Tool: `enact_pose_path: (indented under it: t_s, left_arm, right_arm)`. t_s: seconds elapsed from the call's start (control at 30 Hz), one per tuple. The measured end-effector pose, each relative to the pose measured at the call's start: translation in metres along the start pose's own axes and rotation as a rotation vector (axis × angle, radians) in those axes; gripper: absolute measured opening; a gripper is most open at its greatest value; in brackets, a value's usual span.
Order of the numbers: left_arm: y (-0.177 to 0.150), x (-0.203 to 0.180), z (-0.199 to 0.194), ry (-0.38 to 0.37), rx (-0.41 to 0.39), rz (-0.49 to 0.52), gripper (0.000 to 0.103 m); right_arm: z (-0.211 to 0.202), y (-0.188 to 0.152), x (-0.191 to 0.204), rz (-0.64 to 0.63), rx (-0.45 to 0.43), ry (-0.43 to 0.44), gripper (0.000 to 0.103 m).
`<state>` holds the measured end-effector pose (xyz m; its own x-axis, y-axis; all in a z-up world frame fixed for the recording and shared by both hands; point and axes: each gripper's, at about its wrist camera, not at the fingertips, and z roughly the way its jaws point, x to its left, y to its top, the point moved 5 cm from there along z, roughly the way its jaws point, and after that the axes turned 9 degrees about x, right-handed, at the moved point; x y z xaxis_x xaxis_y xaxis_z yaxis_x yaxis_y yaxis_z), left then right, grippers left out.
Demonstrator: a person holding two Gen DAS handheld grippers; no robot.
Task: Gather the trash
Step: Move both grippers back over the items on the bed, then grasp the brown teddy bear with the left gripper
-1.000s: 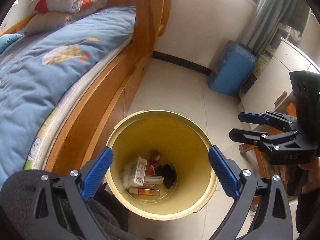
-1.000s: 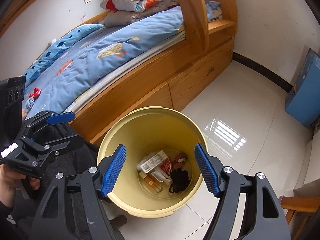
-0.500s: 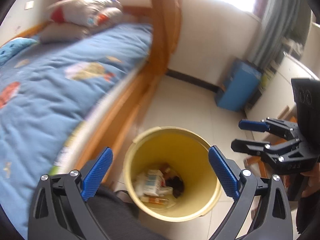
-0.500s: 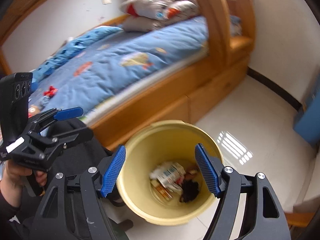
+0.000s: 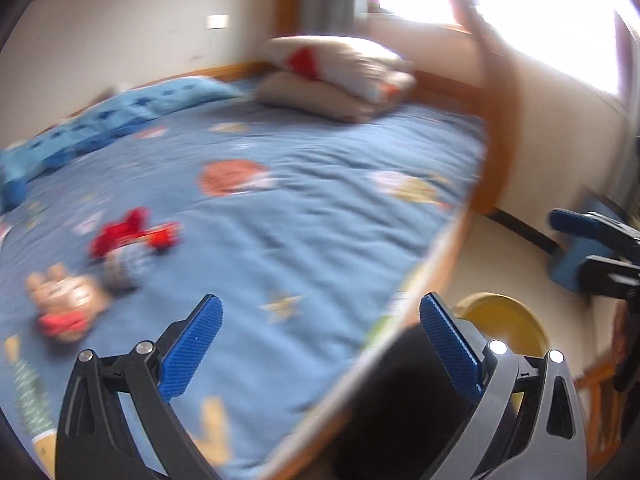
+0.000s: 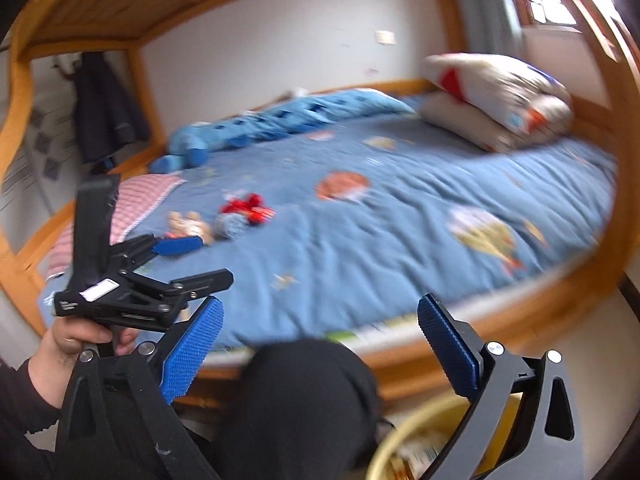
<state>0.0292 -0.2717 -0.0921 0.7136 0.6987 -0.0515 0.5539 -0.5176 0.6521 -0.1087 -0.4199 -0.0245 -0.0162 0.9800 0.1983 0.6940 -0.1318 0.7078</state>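
Both cameras have swung up from the yellow bin [image 5: 500, 316] onto the blue bedspread [image 5: 300, 220], leaving the bin low at the frame edge beside the wooden bed frame [image 6: 500, 320]. The left gripper [image 5: 320, 344] gapes wide and empty, and the right gripper [image 6: 320, 344], whose jaws have just been opening, is also wide with nothing between them. Red and tan scraps [image 6: 224, 220] lie on the bedspread, too blurred to identify

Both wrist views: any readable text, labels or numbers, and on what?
None can be read.
White label on the left hand-held gripper body: a mark shows, too blurred to read.
Pale print beside that label: too small and blurred.
Packaging inside the yellow bin: printed, blurred out.
Small red wrapper on the blue bedspread: white marks, unreadable.
White plate on the wall: no text visible.
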Motion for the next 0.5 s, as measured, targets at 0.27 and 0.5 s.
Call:
enact_pose_path:
  t_s: [0.27, 0.5]
  left_arm:
    - [-0.016, 0.119, -0.017, 0.189, 0.005, -0.214, 0.099]
    - [-0.03, 0.199, -0.003, 0.26, 0.033, -0.468, 0.099]
  right_arm:
    - [0.068, 0.049, 0.059, -0.072, -0.019, 0.111, 0.094]
    - [0.132, 0.073, 0.101, -0.082, 0.043, 0.237, 0.094]
